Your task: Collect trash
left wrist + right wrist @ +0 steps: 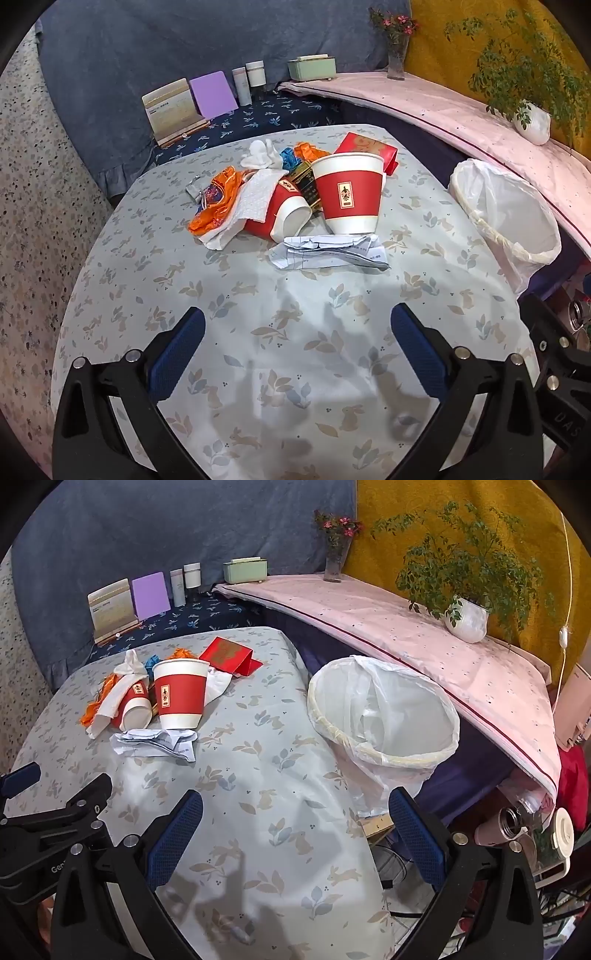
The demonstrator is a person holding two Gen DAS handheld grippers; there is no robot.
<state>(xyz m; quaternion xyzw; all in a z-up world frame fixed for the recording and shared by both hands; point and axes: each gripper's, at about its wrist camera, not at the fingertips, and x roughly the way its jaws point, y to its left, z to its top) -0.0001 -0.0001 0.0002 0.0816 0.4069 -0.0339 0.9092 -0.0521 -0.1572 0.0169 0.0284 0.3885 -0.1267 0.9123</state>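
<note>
Rabbit-print cloth over the bench (295,332), blue and yellow drapes behind. Toward the far edge, a heap of trash: upright red paper cup (347,192), second red cup (280,218) tipped on its side touching it, white tissue (255,199), orange wrapper (214,206), red envelope (365,146). Crumpled paper (325,253) just in front of the cups. White-lined bin (384,716) just off the right edge. Left tool (297,332) and right tool (295,814) both spread wide, gripping nothing, above the near edge.
</note>
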